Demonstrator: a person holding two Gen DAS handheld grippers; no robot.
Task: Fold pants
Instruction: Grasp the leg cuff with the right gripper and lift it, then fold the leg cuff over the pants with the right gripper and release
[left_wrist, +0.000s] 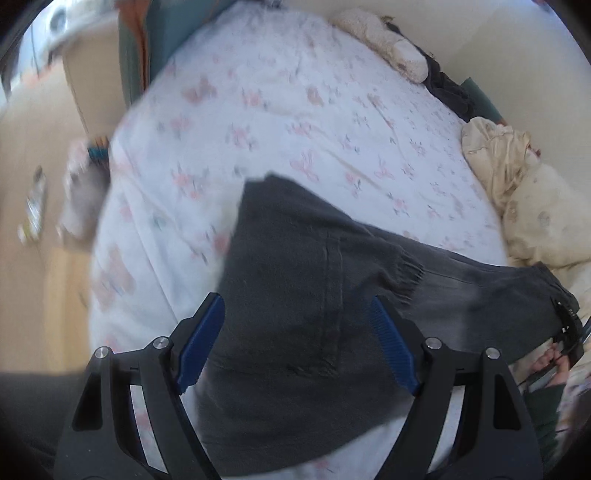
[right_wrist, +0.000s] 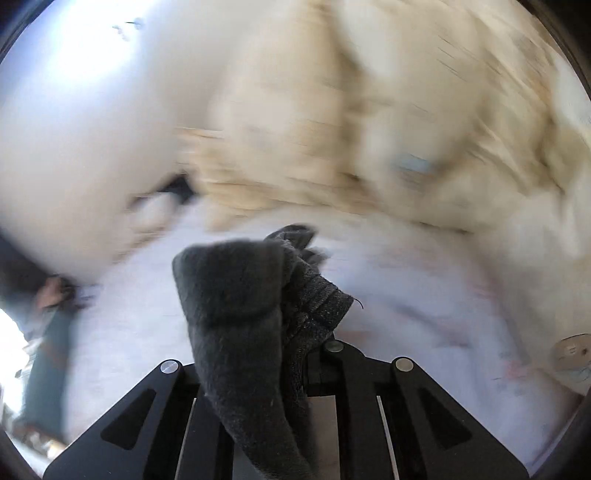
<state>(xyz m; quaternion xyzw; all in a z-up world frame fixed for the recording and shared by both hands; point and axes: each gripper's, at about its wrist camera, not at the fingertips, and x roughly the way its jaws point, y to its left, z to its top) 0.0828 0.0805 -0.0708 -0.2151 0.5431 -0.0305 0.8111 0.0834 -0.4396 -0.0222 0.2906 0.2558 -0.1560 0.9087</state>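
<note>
Dark grey pants (left_wrist: 295, 280) lie on a bed with a white floral sheet (left_wrist: 280, 110), one part folded over with a frayed hem showing. My left gripper (left_wrist: 297, 325) is open above the pants, its blue pads (left_wrist: 201, 343) spread on either side of a seam, holding nothing. My right gripper (right_wrist: 288, 332) is shut on a bunched end of the pants (right_wrist: 236, 295), which covers its fingers. In the left wrist view the right gripper (left_wrist: 567, 325) shows at the far right edge, holding the pants' end.
A cream duvet (left_wrist: 524, 192) is heaped at the right of the bed and fills the blurred right wrist view (right_wrist: 351, 129). A plush toy (left_wrist: 380, 37) and dark clothes (left_wrist: 448, 88) lie at the far edge. Wooden floor (left_wrist: 33, 155) is at the left.
</note>
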